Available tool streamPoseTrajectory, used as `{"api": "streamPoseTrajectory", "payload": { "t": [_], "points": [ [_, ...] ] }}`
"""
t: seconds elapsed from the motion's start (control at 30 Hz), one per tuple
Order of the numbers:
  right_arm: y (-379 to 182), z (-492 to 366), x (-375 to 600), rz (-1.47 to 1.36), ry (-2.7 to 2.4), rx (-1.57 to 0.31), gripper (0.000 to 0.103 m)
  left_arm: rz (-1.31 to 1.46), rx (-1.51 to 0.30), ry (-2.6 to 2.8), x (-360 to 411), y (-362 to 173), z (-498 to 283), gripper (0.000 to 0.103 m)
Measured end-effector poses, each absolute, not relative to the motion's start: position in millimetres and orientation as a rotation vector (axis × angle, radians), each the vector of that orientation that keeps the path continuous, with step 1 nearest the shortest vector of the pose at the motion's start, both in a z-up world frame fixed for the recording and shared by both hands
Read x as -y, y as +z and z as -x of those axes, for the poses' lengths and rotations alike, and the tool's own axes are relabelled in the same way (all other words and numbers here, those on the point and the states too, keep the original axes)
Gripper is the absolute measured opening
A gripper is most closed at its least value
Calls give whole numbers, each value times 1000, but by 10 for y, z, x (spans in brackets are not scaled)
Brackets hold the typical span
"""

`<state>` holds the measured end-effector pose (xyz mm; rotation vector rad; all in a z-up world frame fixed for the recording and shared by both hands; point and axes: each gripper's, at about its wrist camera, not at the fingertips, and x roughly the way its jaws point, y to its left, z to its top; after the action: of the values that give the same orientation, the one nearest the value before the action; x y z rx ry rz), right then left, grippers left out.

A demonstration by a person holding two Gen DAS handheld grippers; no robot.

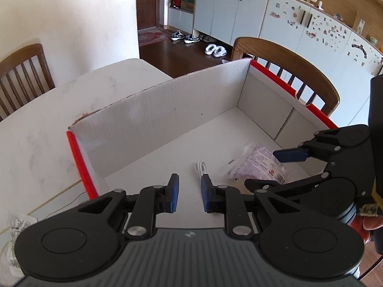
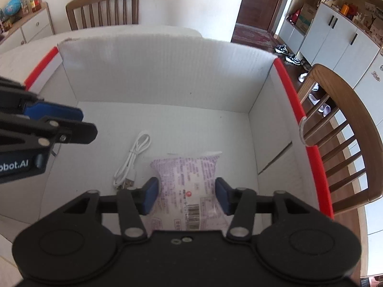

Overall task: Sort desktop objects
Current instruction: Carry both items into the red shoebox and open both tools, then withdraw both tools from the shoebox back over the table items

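Observation:
A white cardboard box with red edges (image 1: 167, 110) (image 2: 167, 71) stands on the pale table. On its floor lie a coiled white USB cable (image 2: 134, 157) (image 1: 200, 167) and a pink-printed snack packet (image 2: 189, 186) (image 1: 258, 165). My right gripper (image 2: 186, 196) is open above the packet, its blue pads on either side of it and apart from it. My left gripper (image 1: 190, 193) is open and empty over the box's near left part. Each gripper shows in the other's view, the right one (image 1: 275, 167) and the left one (image 2: 69, 122).
Wooden chairs stand behind the box (image 1: 299, 71) and at the table's far end (image 2: 103, 9). A white packet (image 1: 16, 234) lies on the table (image 1: 47, 119) left of the box. Cabinets and shoes are beyond.

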<state>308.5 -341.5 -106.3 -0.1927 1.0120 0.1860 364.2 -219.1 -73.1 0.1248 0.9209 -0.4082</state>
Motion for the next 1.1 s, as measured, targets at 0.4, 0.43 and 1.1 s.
{"api": "streamPoseTrajectory", "payload": {
  "t": [0.4,0.43,1.1],
  "points": [
    [-637,-3028,3693,88,191,-948,63,-74,-881,-433,2061,-511,-3399,19],
    [-607,-3014,3701,83,190,-943,63,-70,-876,-433,2050,-491,-3376,18],
    [-323,-2627,3714,7,151,-872,64,-104,-657,-401,1799,-32,-2667,87]
  ]
}}
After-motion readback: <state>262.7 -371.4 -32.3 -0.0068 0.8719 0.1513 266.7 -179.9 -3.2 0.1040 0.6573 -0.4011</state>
